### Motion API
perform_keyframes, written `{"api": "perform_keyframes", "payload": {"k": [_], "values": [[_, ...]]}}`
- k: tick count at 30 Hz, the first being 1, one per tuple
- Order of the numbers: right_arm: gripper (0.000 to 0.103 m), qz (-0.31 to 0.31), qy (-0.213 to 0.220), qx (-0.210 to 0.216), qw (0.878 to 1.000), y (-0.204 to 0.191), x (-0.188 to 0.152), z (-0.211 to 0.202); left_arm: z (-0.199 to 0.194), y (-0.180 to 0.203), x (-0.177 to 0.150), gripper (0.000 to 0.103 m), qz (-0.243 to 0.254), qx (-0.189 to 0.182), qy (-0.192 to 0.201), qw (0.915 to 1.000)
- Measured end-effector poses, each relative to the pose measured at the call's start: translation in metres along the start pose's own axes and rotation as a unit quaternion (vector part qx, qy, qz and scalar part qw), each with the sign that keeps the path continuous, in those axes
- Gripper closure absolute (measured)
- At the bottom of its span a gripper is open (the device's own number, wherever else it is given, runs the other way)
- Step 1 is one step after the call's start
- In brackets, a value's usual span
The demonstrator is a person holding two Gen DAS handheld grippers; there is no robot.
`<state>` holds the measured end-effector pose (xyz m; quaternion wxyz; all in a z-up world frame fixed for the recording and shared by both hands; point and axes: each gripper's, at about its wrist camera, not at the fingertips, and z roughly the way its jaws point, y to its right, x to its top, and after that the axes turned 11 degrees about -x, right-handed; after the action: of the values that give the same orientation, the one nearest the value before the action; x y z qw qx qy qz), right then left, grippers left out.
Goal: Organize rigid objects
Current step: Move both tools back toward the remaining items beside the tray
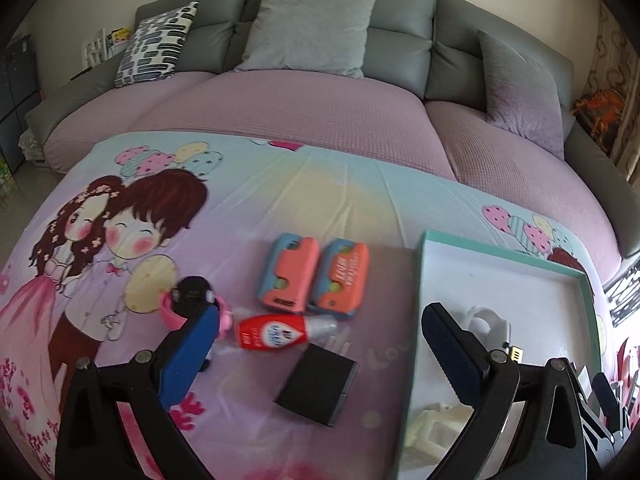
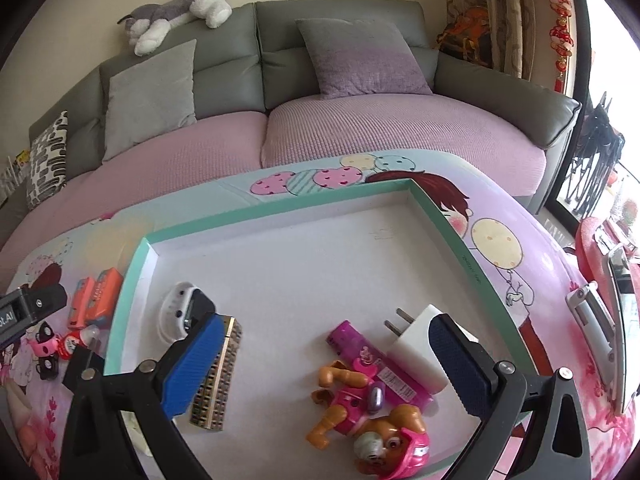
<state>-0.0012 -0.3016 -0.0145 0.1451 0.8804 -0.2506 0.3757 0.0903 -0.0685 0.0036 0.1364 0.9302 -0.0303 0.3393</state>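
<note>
In the left wrist view my left gripper (image 1: 320,344) is open and empty above loose items on the cartoon cloth: a black charger (image 1: 318,385), a red glue bottle (image 1: 274,331), two orange-and-blue cases (image 1: 314,276) and a pink toy (image 1: 192,300) behind the left finger. The teal-rimmed white tray (image 1: 424,280) lies to the right. In the right wrist view my right gripper (image 2: 326,350) is open and empty over the tray (image 2: 280,204), which holds a pink pup toy (image 2: 368,412), a magenta tube (image 2: 376,360), a white charger (image 2: 420,344), a harmonica (image 2: 218,380) and a white band (image 2: 176,304).
A grey sofa with purple seat covers (image 1: 288,108) and cushions stands behind the table. A plush dog (image 2: 180,8) lies on the sofa back. The left gripper's body (image 2: 24,312) shows at the right wrist view's left edge. A flip phone (image 2: 592,320) lies at the right.
</note>
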Motion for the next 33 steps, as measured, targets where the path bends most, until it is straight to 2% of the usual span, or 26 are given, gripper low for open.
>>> {"api": "perform_keyframes", "payload": {"k": [8,14,22,26,29,33], "values": [[0.0,-0.041,0.015,0.056,0.998,-0.051,-0.005,-0.016,-0.022,-0.053,0.007,0.002,-0.047,0.045,0.033,0.9974],[0.0,-0.079,0.018,0.095,0.992,-0.093,-0.014,-0.026,-0.035,-0.098,0.006,0.002,-0.101,0.071,0.043,0.9914],[0.0,-0.108,0.015,0.155,0.982,-0.146,-0.028,-0.041,-0.041,-0.145,-0.001,0.002,-0.155,0.07,0.048,0.9843],[0.0,-0.131,0.007,0.162,0.978,-0.165,-0.037,-0.04,-0.043,-0.16,-0.004,0.002,-0.176,0.06,0.048,0.9813],[0.0,-0.14,-0.001,0.163,0.977,-0.174,-0.042,-0.038,-0.039,-0.163,-0.005,0.002,-0.171,0.057,0.038,0.9828],[0.002,-0.141,-0.01,0.167,0.976,-0.179,-0.044,-0.036,-0.026,-0.16,-0.006,0.002,-0.149,0.042,0.005,0.988]]}}
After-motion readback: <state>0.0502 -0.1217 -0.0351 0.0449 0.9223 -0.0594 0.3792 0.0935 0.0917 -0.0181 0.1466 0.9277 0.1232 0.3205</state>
